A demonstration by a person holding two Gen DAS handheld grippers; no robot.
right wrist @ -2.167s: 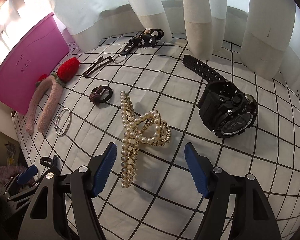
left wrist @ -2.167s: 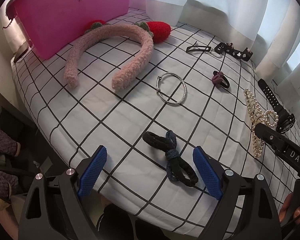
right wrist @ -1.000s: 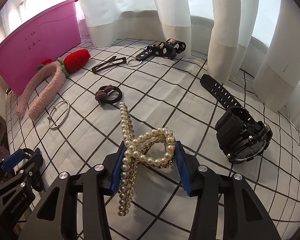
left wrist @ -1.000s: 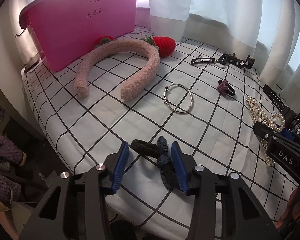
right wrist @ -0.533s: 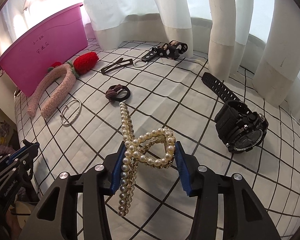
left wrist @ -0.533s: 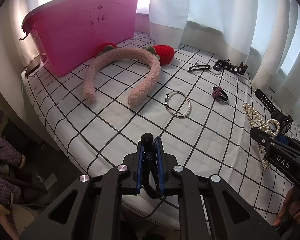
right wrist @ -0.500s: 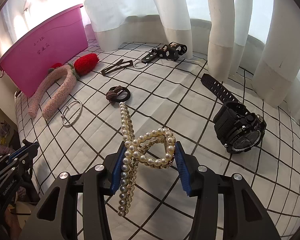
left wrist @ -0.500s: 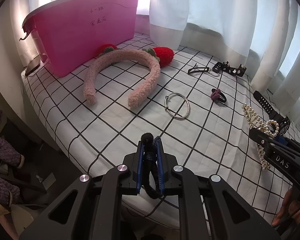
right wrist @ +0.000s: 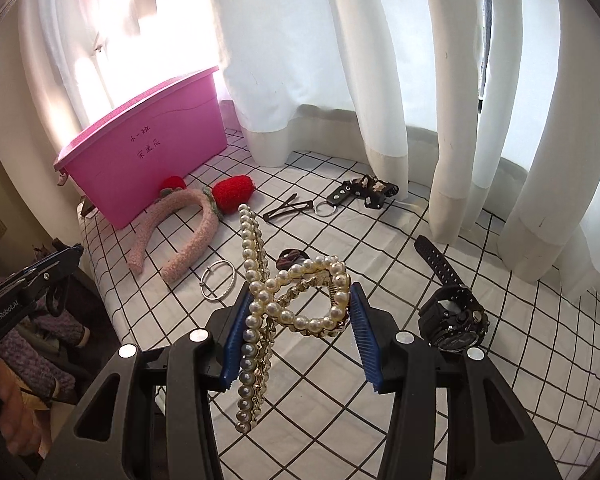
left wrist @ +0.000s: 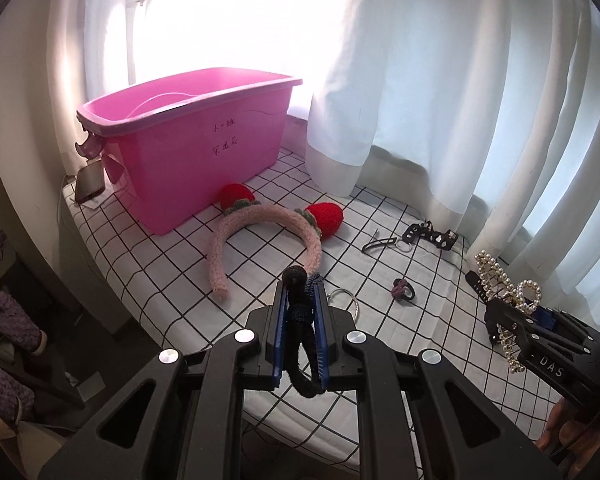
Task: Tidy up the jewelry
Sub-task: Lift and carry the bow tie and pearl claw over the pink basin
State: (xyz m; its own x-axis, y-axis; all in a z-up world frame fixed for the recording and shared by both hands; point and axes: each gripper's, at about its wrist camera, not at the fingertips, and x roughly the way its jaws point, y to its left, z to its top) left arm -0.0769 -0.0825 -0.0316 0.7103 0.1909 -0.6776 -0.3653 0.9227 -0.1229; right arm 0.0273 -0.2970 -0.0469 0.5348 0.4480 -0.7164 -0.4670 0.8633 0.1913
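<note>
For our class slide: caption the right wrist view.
Right claw grips pearl hair clip above checked cloth.

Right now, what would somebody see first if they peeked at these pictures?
Probably the big pink bin at the far left of the checked cloth, glowing by the bright window. Then the pearl hair claw held up in the right gripper, and the dark hair tie pinched in the left gripper.

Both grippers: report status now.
Left gripper shut on dark hair ties. Right gripper shut on pearl hair claw. Pink bin open, path unobstructed.
</note>
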